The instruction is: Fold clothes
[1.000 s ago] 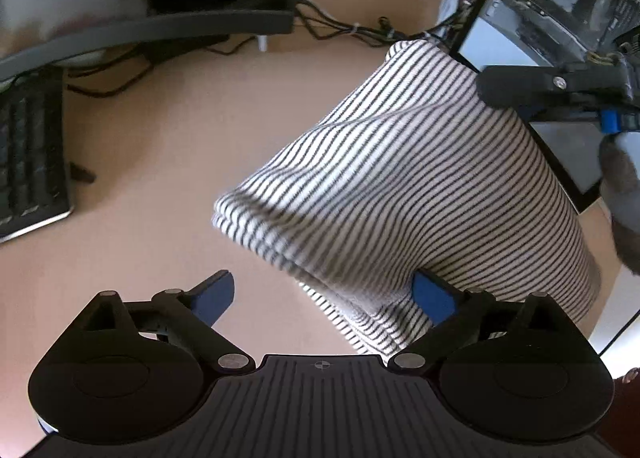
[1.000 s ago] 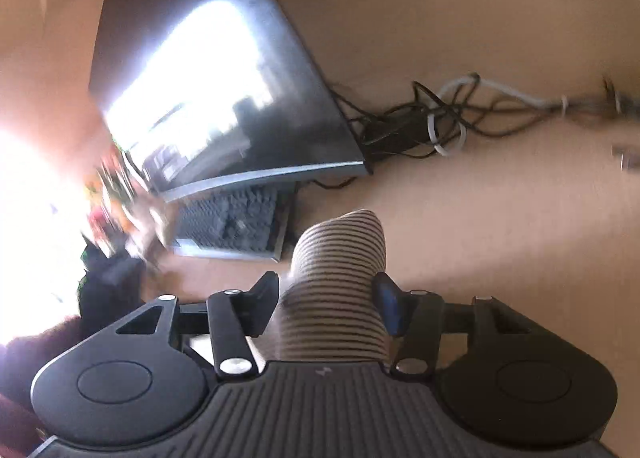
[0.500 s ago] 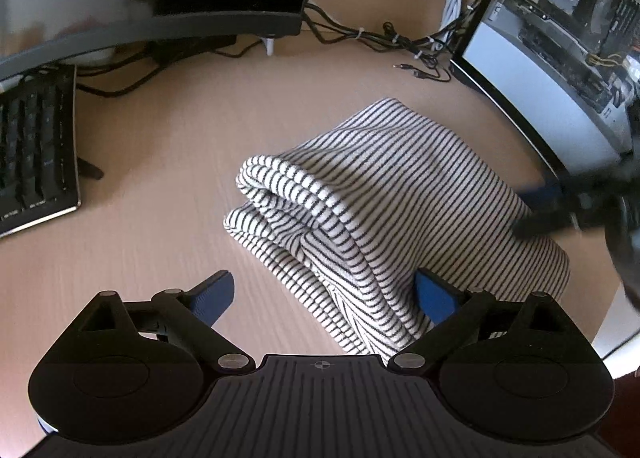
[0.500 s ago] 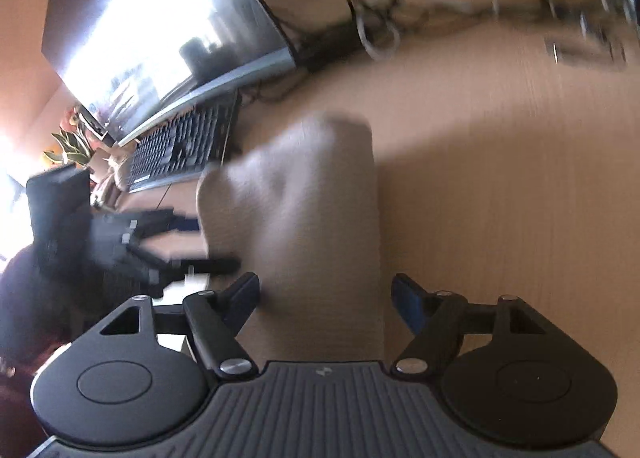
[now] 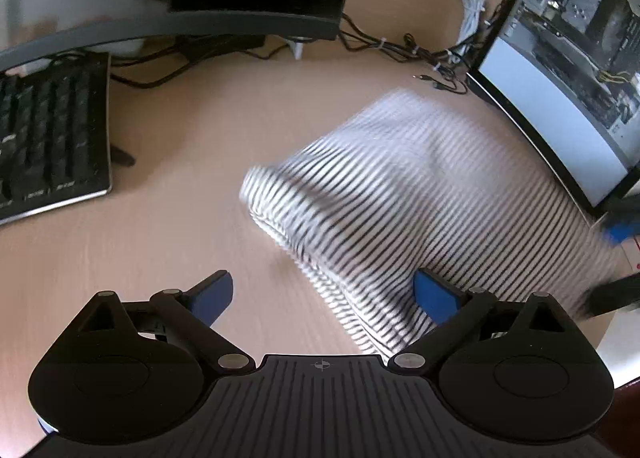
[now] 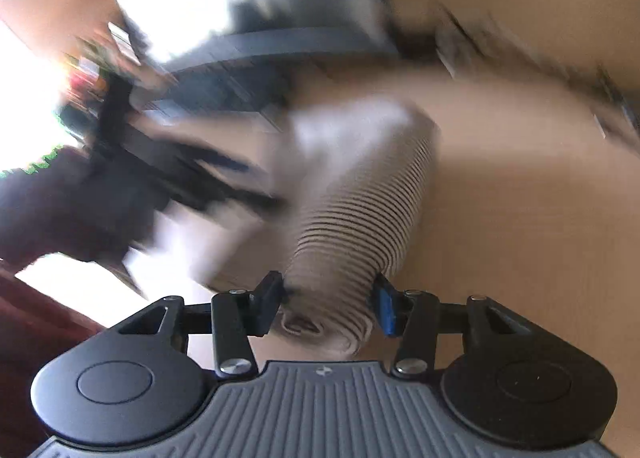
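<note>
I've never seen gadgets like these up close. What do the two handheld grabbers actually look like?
Both look alike: the left tool and right tool each have a ribbed grey body with a small crosshair mark, two round black discs, black linkage arms with silver pivot screws, and two fingers tipped with blue pads.

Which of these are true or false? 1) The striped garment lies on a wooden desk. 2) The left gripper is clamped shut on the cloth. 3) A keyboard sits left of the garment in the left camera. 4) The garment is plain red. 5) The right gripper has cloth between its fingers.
1) True: the striped garment rests on the wooden desk.
2) False: the left gripper is open, its jaws wide apart.
3) True: the keyboard is there.
4) False: it is white with dark stripes.
5) True: the right gripper has the garment's folded edge between its fingers.
</note>
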`<state>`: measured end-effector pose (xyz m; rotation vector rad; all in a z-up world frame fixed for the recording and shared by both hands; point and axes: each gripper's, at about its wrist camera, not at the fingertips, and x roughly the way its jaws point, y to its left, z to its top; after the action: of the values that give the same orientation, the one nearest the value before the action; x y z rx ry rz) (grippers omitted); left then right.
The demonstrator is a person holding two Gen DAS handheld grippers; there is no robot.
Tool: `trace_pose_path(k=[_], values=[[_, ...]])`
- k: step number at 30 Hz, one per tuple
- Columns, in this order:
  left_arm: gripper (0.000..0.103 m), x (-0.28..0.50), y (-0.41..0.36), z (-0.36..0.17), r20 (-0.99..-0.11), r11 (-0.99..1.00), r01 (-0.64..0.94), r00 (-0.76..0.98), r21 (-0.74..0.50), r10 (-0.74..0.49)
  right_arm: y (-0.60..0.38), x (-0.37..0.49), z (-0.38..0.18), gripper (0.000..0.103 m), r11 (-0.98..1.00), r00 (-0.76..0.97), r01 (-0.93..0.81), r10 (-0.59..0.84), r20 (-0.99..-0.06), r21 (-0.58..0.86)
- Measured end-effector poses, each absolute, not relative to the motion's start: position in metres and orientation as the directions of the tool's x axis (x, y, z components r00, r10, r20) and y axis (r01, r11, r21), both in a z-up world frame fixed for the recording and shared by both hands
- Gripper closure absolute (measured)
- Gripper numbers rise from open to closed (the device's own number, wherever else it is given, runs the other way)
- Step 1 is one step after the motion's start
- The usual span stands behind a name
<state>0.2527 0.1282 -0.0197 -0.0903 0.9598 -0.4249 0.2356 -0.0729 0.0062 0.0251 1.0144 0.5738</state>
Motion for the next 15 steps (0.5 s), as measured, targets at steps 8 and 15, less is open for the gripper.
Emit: trace_pose_path(k=[8,15], values=[[0.003,0.246,0.125,-0.022,-0.753,0.913,0.313,0.526,-0.261,-0.396,-0.101,0.251,0.079,0.042,0.856,0.555,-0.399,0.51,-0.657,0.328],[0.002,0.244,0.125,-0.024,-0.735,0.905,0.335,0.538,-0.262,-0.412,-0.019,0.323,0.069,0.063,0.816,0.478,-0.47,0.557,-0.679,0.338]])
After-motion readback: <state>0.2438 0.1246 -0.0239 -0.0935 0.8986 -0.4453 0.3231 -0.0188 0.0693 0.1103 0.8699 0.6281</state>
